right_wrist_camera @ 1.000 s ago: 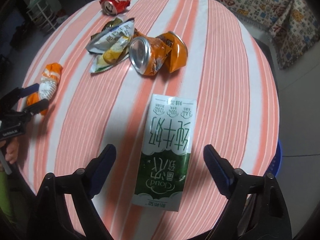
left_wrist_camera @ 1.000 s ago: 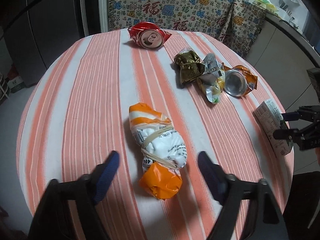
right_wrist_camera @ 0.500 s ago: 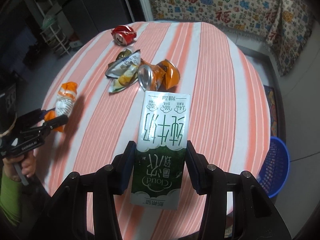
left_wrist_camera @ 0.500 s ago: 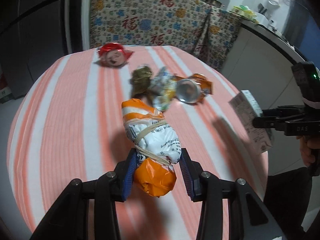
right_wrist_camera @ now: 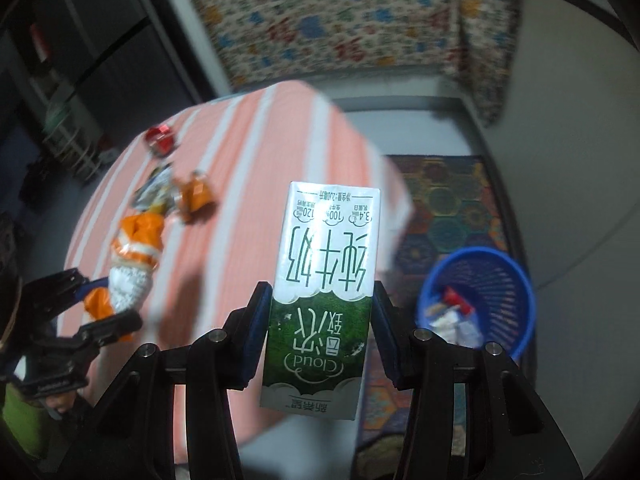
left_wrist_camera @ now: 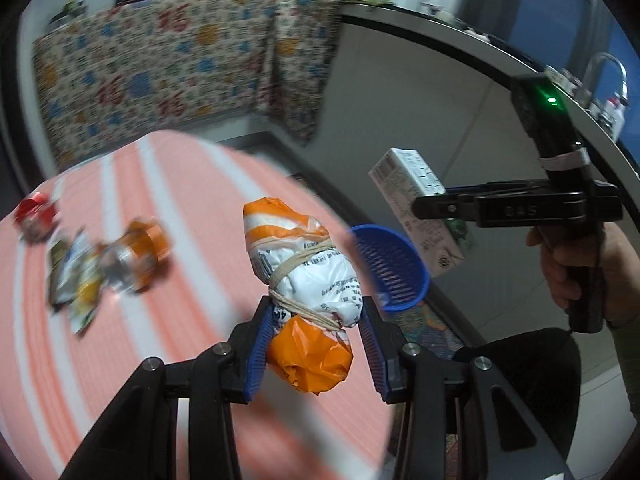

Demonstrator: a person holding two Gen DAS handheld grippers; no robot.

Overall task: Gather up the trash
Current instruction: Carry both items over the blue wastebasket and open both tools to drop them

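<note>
My left gripper [left_wrist_camera: 314,342] is shut on an orange and white plastic bundle [left_wrist_camera: 304,280] tied with rubber bands, held in the air above the striped table [left_wrist_camera: 180,184]. My right gripper [right_wrist_camera: 320,334] is shut on a green and white milk carton [right_wrist_camera: 324,276], lifted past the table's edge. A blue mesh waste basket [right_wrist_camera: 486,280] stands on the floor to the right, with some trash in it. The left wrist view shows the basket [left_wrist_camera: 390,264] just beyond the bundle, and the carton [left_wrist_camera: 416,204] in the other gripper. A crushed red can [left_wrist_camera: 34,218], an orange can [left_wrist_camera: 138,254] and wrappers [left_wrist_camera: 74,276] lie on the table.
A patterned mat [right_wrist_camera: 448,208] covers the floor under the basket. A cloth-draped cabinet [left_wrist_camera: 160,68] stands behind the table, and a white counter [left_wrist_camera: 420,92] with a dark top runs along the right. A person's hand [left_wrist_camera: 576,260] holds the right gripper's handle.
Both grippers closed on their items, the left on the bundle and the right on the carton, then lifted them off the table and swung toward the blue basket.
</note>
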